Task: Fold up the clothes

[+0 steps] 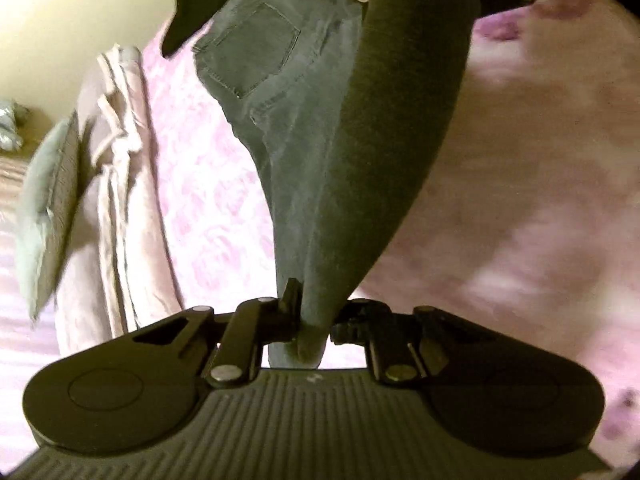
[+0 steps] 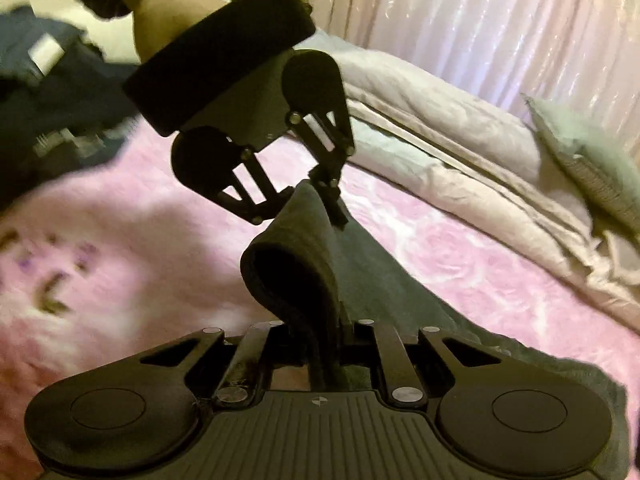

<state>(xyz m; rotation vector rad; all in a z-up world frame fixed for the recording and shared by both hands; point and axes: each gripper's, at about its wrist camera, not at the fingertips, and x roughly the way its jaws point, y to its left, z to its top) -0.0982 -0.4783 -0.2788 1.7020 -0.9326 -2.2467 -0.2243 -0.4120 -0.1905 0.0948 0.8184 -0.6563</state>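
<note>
Where: on a bed (image 1: 208,184) under a pink flowered cover, a pair of dark grey-green jeans (image 1: 272,64) lies with its seat and back pocket flat on the cover, far from the left wrist camera, while the leg end rises off the bed.
Around it: a pale folded duvet (image 2: 460,152) and a greenish pillow (image 2: 592,160) lie along the far edge of the bed; dark clothing (image 2: 52,92) sits off to the side.
Left gripper (image 1: 314,316): jaws pressed together, pinching a fold of the jeans leg between the pads. The cloth runs taut from the jaws up toward the seat.
Right gripper (image 2: 320,344): jaws likewise drawn in on the hem end, which curls over in a loose loop just ahead of the pads.
Relation of the two: in the right wrist view the left gripper, with a person's hand (image 2: 168,12) behind it, hangs beyond the loop and grips the same leg further along. The two grips sit near each other on one stretch of cloth.
Step in hand: by my reading, the leg end is being raised for the first lengthwise fold; the seat has not left the bed.
Next move calls for: carrying both grips together toward the waistband, keeping the cloth taut and level so the hem lands squarely, then parting the jaws only once it rests.
</note>
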